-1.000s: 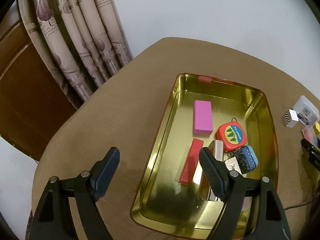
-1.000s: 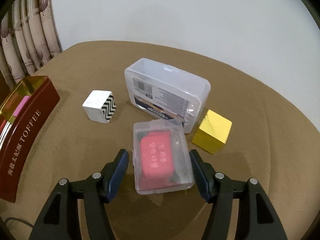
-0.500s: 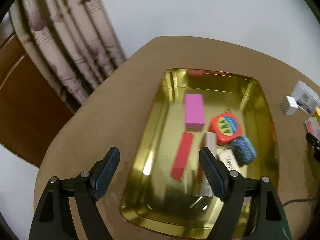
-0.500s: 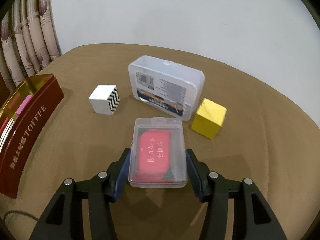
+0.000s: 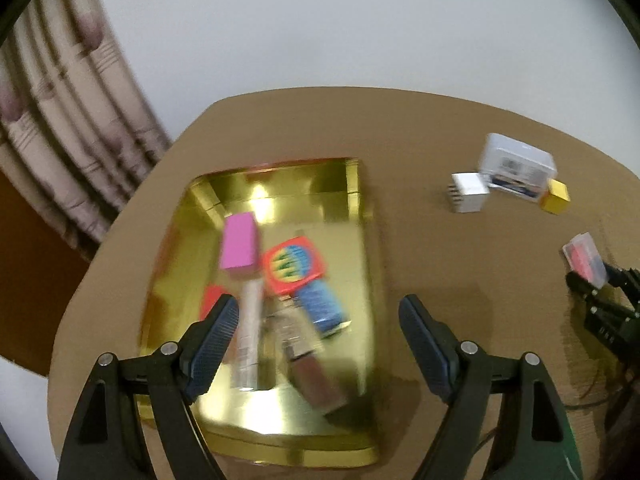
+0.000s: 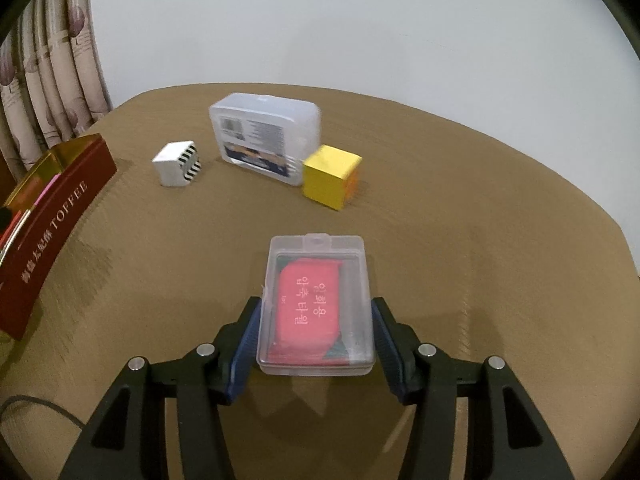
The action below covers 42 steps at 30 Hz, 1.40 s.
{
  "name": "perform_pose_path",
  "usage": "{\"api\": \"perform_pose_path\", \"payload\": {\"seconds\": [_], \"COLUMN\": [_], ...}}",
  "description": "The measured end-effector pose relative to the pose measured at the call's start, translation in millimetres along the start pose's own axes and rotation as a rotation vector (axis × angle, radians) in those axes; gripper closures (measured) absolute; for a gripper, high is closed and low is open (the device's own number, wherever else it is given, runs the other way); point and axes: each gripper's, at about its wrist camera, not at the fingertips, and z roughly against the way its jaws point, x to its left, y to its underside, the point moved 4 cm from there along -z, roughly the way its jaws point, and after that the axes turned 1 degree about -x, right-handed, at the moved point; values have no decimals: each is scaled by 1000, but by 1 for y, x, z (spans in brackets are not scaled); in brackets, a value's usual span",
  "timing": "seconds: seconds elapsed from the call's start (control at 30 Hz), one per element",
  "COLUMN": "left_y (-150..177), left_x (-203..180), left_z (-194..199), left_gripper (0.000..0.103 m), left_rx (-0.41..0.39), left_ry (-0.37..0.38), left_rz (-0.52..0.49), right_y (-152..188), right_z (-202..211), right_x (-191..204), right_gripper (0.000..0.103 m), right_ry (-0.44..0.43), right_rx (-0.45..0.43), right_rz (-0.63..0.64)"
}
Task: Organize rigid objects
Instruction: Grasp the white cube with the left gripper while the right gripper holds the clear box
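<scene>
My right gripper (image 6: pixel 316 320) is shut on a small clear plastic case with a red card inside (image 6: pixel 316 304) and holds it above the brown table. The case also shows in the left wrist view (image 5: pixel 584 258). My left gripper (image 5: pixel 320 320) is open and empty above the near end of a gold tray (image 5: pixel 360 240). The tray holds a pink block (image 5: pixel 239 246), a red round-cornered tin (image 5: pixel 292 266), a blue tin (image 5: pixel 322 306), a red bar (image 5: pixel 210 300) and other small items.
On the table beyond the held case stand a white cube with black zigzag stripes (image 6: pixel 178 164), a larger clear plastic box (image 6: pixel 266 140) and a yellow cube (image 6: pixel 330 178). The tray's dark red side (image 6: pixel 52 224) is at the left. Curtains (image 5: pixel 60 128) hang behind the table.
My right gripper closed on the clear case and lifted it back from the other objects. My left gripper swung right, so the tray now sits lower left in its view.
</scene>
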Motion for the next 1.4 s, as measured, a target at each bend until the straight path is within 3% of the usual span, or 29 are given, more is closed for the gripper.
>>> {"api": "perform_pose_path", "payload": {"seconds": [0.2,0.43,0.73,0.97,1.13,1.27,1.4], "left_y": [-17,-34,-69,-84,-92,-92,-96], "left_x": [-46,-82,-112,-126,-120,-124,-130], "left_z": [-2,-27,-66,-93,-106,-113,-117], "left_gripper": [23,23,29,56,56,57,69], "left_rx": [17,76,131,187,214,231,218], "left_ry": [97,138,191,212,234,241,218], "left_rz": [-26,-47,1,-5,61,56,39], "right_y": [12,16,24,25,25,25,25], "right_z": [3,4,11,15,15,15,16], "right_x": [-12,-18,-33,-39,-42,-43,-44], "right_gripper": [48,48,47,47,46,46,46], "right_ry": [-9,-1,-11,-20,-25,-28,-27], "right_rx": [-4,-7,-9,-10,-11,-11,-11], "right_rz": [-15,-12,-20,-28,-33,-35,-35]}}
